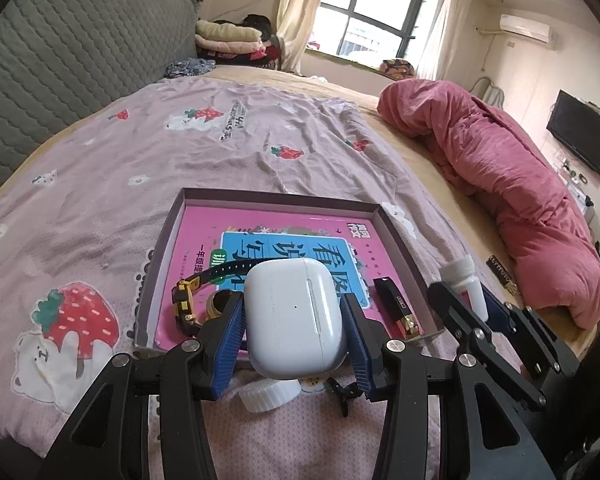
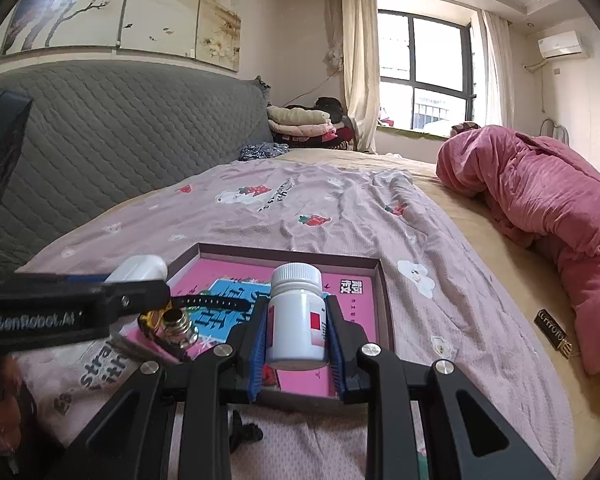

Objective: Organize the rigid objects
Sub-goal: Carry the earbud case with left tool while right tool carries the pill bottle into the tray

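Carrying items to the shallow box on the bed: left tongs clamp a white earbud case above its near edge, right tongs clamp a white pill bottle there. Next, probably, lowering each into bare space beside the watch, then releasing.

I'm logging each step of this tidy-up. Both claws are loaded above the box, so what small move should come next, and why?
Probably lower the left claw and set the white earbud case in the bare part of the box beyond the watch. It already hangs over the box's near edge; the right claw, clamped on the white pill bottle, can follow.
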Demonstrator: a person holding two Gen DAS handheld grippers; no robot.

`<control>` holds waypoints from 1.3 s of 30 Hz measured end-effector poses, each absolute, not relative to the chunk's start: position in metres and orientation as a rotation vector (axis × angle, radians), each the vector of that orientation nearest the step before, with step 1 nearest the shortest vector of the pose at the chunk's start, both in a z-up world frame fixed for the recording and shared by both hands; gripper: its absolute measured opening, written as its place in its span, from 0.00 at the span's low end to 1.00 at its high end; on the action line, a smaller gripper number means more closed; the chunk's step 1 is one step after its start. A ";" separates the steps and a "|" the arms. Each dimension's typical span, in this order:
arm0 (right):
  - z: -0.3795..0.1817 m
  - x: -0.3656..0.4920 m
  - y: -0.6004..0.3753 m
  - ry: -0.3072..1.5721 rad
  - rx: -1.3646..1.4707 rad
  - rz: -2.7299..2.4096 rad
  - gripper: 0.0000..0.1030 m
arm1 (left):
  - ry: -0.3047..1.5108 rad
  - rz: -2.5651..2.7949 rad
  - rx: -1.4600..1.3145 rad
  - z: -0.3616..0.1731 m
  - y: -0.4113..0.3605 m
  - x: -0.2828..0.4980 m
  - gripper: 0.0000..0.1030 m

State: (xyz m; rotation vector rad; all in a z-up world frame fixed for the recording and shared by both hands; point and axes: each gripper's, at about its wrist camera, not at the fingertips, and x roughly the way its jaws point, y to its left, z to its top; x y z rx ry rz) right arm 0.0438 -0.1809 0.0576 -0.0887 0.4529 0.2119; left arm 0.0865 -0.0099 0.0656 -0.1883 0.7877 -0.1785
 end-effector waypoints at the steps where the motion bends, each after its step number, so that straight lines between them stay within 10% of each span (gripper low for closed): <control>1: 0.057 0.047 -0.181 0.449 -0.091 0.215 0.26 | 0.789 -0.181 -0.183 0.065 -0.011 0.088 0.48; 39: 0.007 0.088 -0.191 0.583 -0.089 0.297 0.26 | 0.925 -0.184 -0.101 0.003 -0.042 0.134 0.48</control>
